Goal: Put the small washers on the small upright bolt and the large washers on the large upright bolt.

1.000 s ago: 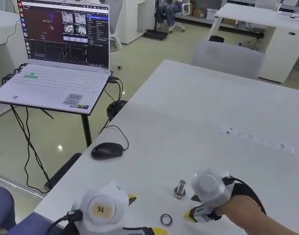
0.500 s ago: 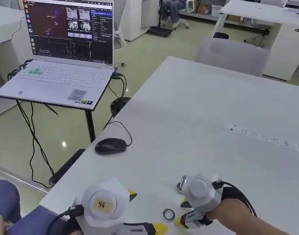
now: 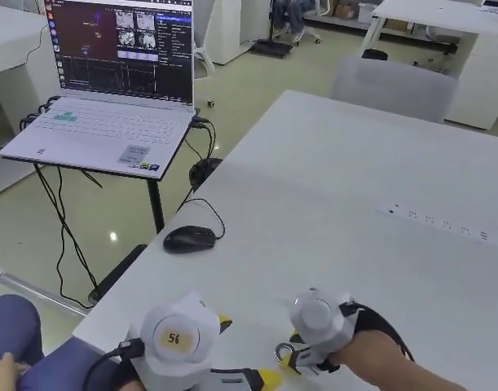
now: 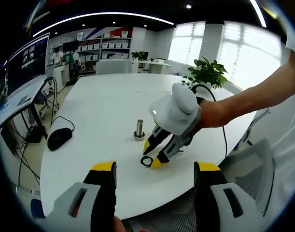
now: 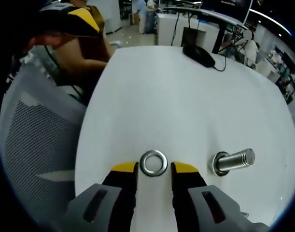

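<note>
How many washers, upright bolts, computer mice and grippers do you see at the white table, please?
Washers: 1
Upright bolts: 1
Computer mice: 1
Grippers: 2, left gripper and right gripper
Total: 5

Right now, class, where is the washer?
In the right gripper view the washer lies flat on the white table, between the jaws of the right gripper, with the bolt just to its right in that view.

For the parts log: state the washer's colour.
Silver metal washer, clearest in the right gripper view.
</note>
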`<state>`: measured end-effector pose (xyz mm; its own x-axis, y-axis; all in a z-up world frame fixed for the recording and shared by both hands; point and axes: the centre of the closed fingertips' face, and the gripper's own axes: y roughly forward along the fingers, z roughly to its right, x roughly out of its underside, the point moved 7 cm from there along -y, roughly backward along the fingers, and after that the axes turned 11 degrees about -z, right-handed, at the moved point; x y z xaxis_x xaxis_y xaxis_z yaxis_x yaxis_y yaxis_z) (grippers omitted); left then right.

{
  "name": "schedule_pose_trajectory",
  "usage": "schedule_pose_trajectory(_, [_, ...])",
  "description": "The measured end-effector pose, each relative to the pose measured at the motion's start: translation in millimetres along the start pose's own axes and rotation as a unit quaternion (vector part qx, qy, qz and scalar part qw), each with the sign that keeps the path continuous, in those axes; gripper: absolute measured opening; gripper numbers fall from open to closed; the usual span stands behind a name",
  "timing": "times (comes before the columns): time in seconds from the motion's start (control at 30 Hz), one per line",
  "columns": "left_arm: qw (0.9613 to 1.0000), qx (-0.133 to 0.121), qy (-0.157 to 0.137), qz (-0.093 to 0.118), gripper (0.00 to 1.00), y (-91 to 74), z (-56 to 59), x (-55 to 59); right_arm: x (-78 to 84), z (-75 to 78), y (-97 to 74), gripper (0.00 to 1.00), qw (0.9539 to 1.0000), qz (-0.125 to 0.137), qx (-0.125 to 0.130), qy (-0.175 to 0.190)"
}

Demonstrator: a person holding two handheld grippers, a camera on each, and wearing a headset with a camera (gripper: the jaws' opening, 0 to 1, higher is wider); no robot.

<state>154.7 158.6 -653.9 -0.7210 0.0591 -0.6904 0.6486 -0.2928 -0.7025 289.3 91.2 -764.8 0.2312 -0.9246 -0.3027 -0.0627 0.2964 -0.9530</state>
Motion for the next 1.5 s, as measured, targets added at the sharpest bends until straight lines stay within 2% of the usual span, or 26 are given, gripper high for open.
schedule_pose_trajectory(0.13, [1.0000,0.002,0.003,-0.002,0.64,2.0,1.0,-1.5,-1.1,-3.3,-0.2,0.25,0.9999,-0.004,-0.001,-0.012])
schedule_pose_trajectory(0.2, [1.0000,0.001,-0.002,0.002,0.64,2.0,0.8,-3.3,-0.8,-5.5,0.2,0.25,0.9998,-0.006,0.006,-0.018])
schedule_pose_trajectory(0.3, [1.0000,0.001,0.000,0.002,0.64,2.9,1.5,-5.9,0.7,-4.6,-0.5,0.24,1.0000,0.000,0.008,0.003])
schedule_pose_trajectory(0.63, [1.0000,0.001,0.005,-0.001,0.64,3.7,2.4,-7.4,12.2,-2.0,-5.6,0.23,0.9993,0.010,0.007,0.035])
schedule_pose_trajectory(0.73, [1.0000,0.002,0.005,-0.002,0.64,4.6,3.0,-7.4,14.6,0.0,-10.7,0.23,0.9988,0.017,0.010,0.045])
schedule_pose_trajectory(0.83, [1.0000,0.003,0.007,-0.003,0.64,5.5,4.6,-7.8,14.1,3.8,-15.3,0.23,0.9969,0.033,0.003,0.071])
schedule_pose_trajectory(1.1, [1.0000,0.004,0.008,-0.004,0.64,5.9,4.8,-8.2,19.8,14.6,-34.0,0.23,0.9943,0.049,0.025,0.091])
schedule_pose_trajectory(1.5, [0.9998,0.009,0.017,-0.003,0.64,8.6,6.8,-14.6,26.5,31.7,-59.8,0.23,0.9895,0.067,0.055,0.115])
